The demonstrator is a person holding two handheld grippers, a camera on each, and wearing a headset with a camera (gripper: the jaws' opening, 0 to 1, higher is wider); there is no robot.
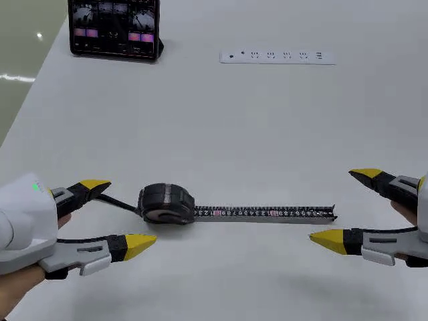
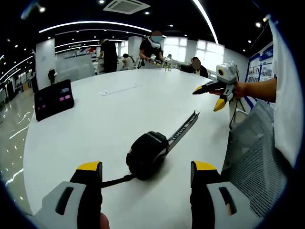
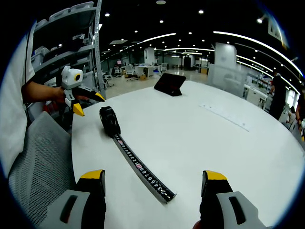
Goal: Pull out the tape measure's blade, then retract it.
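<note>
Tape measure [image 1: 166, 204] on table [image 1: 267, 134] — blade [image 1: 264, 213] extends right; tablet [image 1: 114, 28] behind

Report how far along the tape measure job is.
Done: the blade lies pulled out of the case along the table. In hand: nothing; the left gripper and right gripper are both open. Left: retracting the blade.

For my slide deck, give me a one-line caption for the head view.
Open yellow-tipped left tool and right tool flank a round black tape measure, its numbered blade extended along the white table.
</note>
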